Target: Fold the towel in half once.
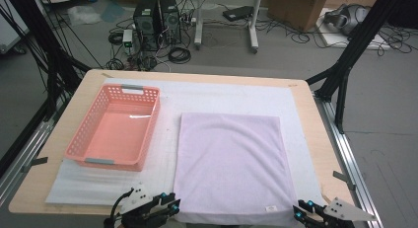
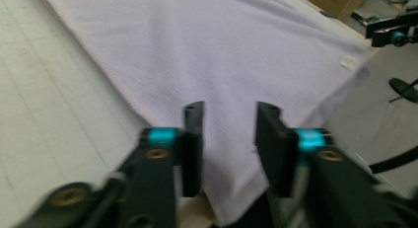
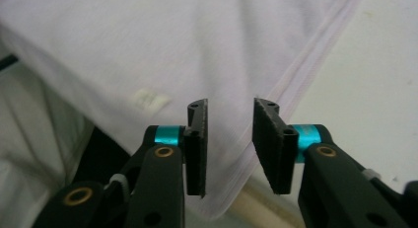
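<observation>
Two hand-held grippers flank the near edge of the table (image 1: 315, 119), where a pale lilac towel (image 1: 229, 164) lies spread flat on a white foam sheet (image 1: 231, 95). At the towel's near left corner, the left gripper (image 2: 229, 144) has its jaws parted, that corner lying between them with neither pad pressing on it. At the near right corner, the right gripper (image 3: 229, 144) also stands apart, the hemmed corner of the cloth in the gap, unclamped. Near that corner a small white label (image 3: 146, 99) is sewn to the towel, whose near hem hangs just over the table's edge. Left of the towel, a pink plastic basket (image 1: 88, 127) sits on the foam sheet toward the table's left edge.
</observation>
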Available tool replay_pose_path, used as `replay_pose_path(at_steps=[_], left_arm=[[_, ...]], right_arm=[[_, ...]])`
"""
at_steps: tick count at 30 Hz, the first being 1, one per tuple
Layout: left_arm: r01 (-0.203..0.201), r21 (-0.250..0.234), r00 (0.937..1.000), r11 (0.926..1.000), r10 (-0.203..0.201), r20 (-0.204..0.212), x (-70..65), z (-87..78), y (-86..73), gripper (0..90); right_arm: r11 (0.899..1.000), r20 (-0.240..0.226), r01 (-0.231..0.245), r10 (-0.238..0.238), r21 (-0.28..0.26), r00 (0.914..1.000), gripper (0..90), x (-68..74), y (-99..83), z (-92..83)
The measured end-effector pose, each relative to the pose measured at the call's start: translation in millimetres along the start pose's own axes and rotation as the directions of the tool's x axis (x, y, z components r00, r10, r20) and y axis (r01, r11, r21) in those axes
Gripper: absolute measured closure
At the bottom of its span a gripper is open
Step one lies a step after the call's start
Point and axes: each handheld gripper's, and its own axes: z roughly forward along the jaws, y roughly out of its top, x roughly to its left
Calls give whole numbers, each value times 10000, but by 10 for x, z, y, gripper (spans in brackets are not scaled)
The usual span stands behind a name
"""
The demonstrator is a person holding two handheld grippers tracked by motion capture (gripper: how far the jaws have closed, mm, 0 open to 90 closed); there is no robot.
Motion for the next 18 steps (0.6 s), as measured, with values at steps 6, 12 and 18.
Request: replay_pose_path(at_steps=[6, 12, 18], left_arm=[[53, -232, 9995, 9997, -60, -302, 216, 189, 187, 462], [117, -661, 9988, 9977, -148, -463, 405, 387, 388, 435], [260, -589, 9984, 9979, -289, -487, 515, 592, 522, 408]], right_arm=[[9987, 647, -420, 439, -291, 9969, 627, -229, 177, 193], [9915, 1079, -1300, 1298, -50, 9857, 645, -593, 433, 690], [9941, 1440, -973, 896, 476, 9855, 792, -674, 662, 1089]])
